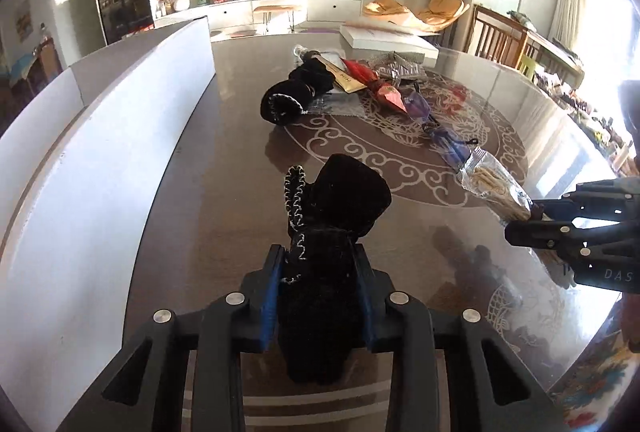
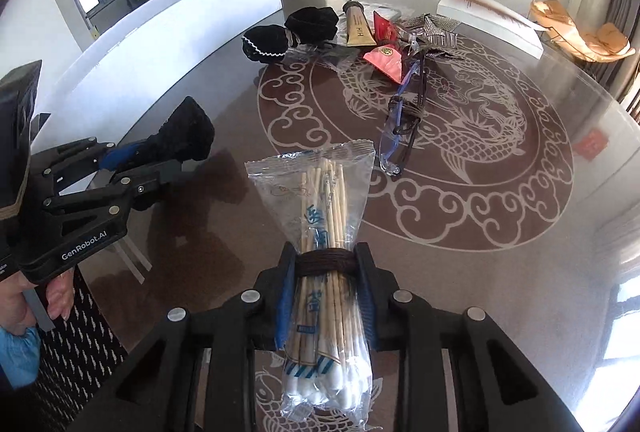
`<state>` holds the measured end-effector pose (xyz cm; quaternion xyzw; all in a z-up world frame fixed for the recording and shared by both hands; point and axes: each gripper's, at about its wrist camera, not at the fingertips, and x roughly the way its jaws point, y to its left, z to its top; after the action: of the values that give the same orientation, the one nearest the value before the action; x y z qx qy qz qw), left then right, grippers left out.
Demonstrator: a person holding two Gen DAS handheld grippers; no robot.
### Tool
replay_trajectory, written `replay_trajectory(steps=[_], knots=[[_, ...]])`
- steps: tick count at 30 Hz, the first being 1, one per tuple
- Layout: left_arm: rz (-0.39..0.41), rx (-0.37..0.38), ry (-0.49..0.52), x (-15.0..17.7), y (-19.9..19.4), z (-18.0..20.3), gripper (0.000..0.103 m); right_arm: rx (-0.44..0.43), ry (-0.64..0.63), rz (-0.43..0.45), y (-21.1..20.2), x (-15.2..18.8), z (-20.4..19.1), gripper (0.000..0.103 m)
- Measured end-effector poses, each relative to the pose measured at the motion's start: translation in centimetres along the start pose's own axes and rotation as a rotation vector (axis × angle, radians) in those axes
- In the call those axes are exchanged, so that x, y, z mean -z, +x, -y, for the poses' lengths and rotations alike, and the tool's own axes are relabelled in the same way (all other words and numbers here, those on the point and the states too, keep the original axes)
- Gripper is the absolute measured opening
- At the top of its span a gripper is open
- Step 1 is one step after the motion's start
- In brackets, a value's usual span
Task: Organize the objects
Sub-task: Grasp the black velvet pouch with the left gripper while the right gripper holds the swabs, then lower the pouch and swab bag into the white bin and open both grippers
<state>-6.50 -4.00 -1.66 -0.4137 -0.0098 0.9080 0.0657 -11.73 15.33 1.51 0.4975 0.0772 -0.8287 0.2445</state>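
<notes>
1. Both claws are clamped: the left claw on a black velvet pouch, the right claw on a cotton swab pack, above the tabletop.
2. Next, I think, each goes to the white box at the tabletop's left edge.

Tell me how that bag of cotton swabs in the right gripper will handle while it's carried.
The cotton swab pack is probably light: thin sticks in film. Its sticks look stiff, so it should hold its line, though the loose crinkled wrapper ends may flop. Clamped by the right gripper at the dark thread band, the glossy film seems less likely to slip.
</notes>
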Motion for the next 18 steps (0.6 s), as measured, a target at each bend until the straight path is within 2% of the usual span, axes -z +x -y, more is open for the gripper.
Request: replay_trajectory(steps=[4,8,10,12,15,18], knots=[[0.106,0.033,-0.129,-1.4,-6.0,-3.3,0.032,-0.093,0.009,0.088,-2.8,-3.7,-2.7,0.028],[0.149,-0.055,-0.194,-3.0,-10.0,-8.8,0.032,-0.230,-0.022,0.177,-4.6,-9.1,-8.5,0.028],[0.133,-0.134,-0.238,-3.2,-10.7,-12.2,0.032,-0.305,-0.040,0.198,-4.6,-11.7,-12.1,0.028],[0.104,-0.173,-0.300,-2.9,-10.8,-15.8,0.032,-0.364,-0.067,0.209,-4.1,-13.8,-15.9,0.028],[0.059,-0.215,-0.367,-2.1,-10.3,-20.0,0.032,-0.387,-0.121,0.207,-2.1,-16.2,-21.4,0.029],[0.021,-0.244,-0.399,-1.8,-9.1,-22.3,0.036,-0.385,-0.144,0.203,0.8,-17.9,-25.6,0.029]])
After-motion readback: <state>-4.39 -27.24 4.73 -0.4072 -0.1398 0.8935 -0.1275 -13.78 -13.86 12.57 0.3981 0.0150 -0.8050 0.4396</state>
